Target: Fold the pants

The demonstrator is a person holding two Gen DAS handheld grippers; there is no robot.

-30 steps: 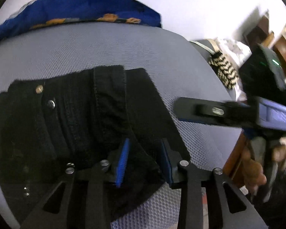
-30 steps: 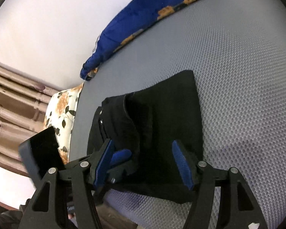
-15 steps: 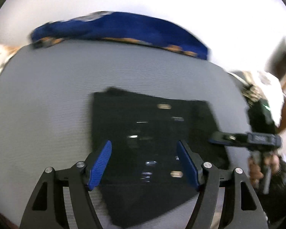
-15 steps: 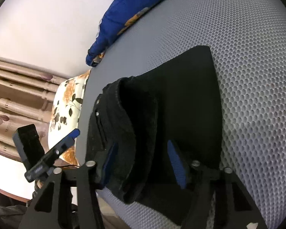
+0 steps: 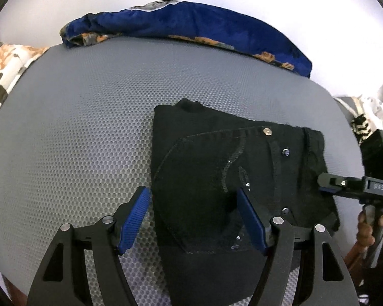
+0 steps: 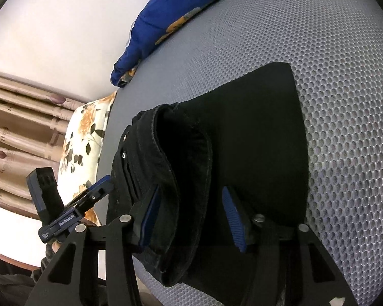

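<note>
Black pants (image 5: pixel 232 178) lie folded into a compact stack on a grey mesh surface (image 5: pixel 89 127), back pocket and rivets facing up. My left gripper (image 5: pixel 194 216) is open, hovering over the stack's near left edge, holding nothing. In the right wrist view the pants (image 6: pixel 242 140) lie under my right gripper (image 6: pixel 191 214), whose jaws are open around the raised waistband fold (image 6: pixel 181 178), not clamped. The right gripper also shows in the left wrist view (image 5: pixel 344 186) at the stack's right edge; the left gripper shows in the right wrist view (image 6: pixel 89 196) to the left.
A blue quilt with orange flowers (image 5: pixel 191 28) lies along the far edge of the surface. A floral pillow (image 6: pixel 86 137) and brown curtains (image 6: pixel 18 127) are to the left. A striped cloth (image 5: pixel 362 125) lies beyond the right edge.
My left gripper opened, let go of the pants and pulled back and left. My right gripper moved in closer over the waistband fold.
</note>
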